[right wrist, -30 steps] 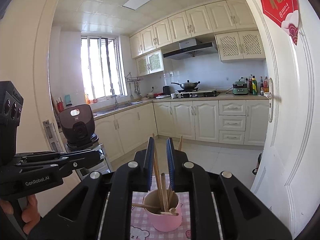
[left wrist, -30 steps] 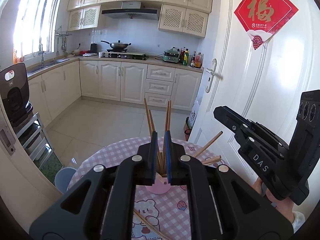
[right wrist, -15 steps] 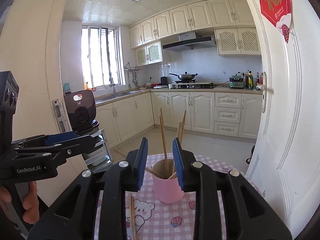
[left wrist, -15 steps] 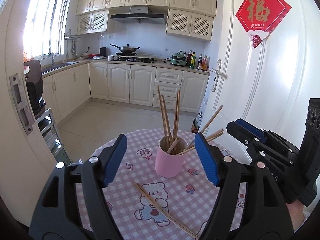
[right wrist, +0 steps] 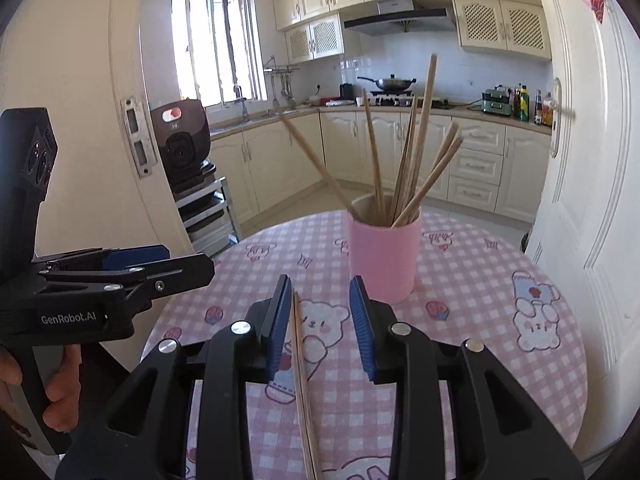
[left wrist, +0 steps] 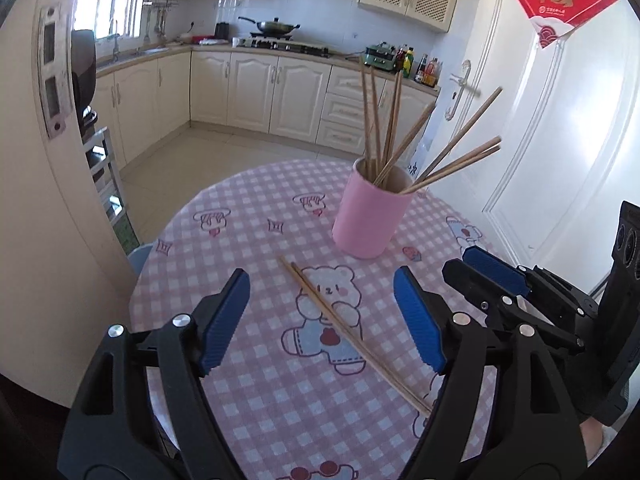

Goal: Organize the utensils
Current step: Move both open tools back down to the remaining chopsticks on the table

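Observation:
A pink cup stands on the round table with the pink checked cloth and holds several wooden chopsticks. It also shows in the right wrist view with its chopsticks. A loose pair of chopsticks lies flat on the cloth in front of the cup, also in the right wrist view. My left gripper is open wide and empty above the loose pair. My right gripper is open and empty, with the pair by its left finger; it also shows in the left wrist view.
A white door stands close behind the table on the right. A door frame and wall stand on the left. A rack with a black appliance is beyond the table. Kitchen cabinets line the back.
Both grippers have opened and pulled back and down from the cup, leaving chopsticks standing in it. The loose pair on the cloth now lies under them.

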The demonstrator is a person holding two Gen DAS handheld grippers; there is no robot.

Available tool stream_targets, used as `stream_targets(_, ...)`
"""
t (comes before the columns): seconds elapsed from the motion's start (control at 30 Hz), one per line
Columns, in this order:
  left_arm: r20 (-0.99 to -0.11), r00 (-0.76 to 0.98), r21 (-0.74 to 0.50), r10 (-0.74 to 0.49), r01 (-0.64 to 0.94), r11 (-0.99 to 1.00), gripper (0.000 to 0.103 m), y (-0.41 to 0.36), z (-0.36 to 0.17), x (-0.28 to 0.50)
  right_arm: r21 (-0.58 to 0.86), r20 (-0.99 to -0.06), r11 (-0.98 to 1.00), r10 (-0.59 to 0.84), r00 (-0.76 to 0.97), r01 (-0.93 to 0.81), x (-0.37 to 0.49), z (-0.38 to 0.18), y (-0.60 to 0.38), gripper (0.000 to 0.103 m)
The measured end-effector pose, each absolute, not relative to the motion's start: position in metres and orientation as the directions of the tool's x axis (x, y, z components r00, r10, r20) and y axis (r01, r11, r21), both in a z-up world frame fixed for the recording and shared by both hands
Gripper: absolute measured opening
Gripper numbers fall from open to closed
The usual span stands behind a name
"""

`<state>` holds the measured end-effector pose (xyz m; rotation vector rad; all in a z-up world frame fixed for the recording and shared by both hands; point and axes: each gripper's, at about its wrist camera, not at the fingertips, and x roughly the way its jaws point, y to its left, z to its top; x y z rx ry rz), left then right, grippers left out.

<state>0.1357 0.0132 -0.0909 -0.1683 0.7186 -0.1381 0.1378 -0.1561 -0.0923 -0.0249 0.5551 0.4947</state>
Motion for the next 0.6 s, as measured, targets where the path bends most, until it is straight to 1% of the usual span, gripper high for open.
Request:
stream_targets(0.13, -0.689, 0.703, -0.217, -0.176, 0.031, 0.976, 0.074, 0.022, -0.114, 0.14, 0.118, -0.609, 0.876, 0.435, 0.663, -0.467, 0.147, -0.126, -0.143, 0.029)
stream_targets(0.27, -0.722, 0.671, -0.224, -0.168, 0.003, 0.975, 0.074, 0.03, -0.13, 0.143, 0.095, -0.692, 0.876, 0.4, 0.601, -0.473, 0.154, -0.157, -0.134, 0.029)
stream_targets(0.4, -0.739, 0.654, -0.229, -0.163, -0.016, 0.973, 0.074, 0.035, -0.141, 0.144, 0.086, -0.734, 0.881, 0.371, 0.568, -0.465, 0.16, -0.176, -0.133, 0.029)
stream_targets(0.6, -0.751, 0.64, -0.231, -0.16, -0.028, 0.973, 0.075, 0.04, -0.149, 0.147, 0.088, -0.753, 0.878, 0.368, 0.545, -0.471, 0.162, -0.186, -0.133, 0.029)
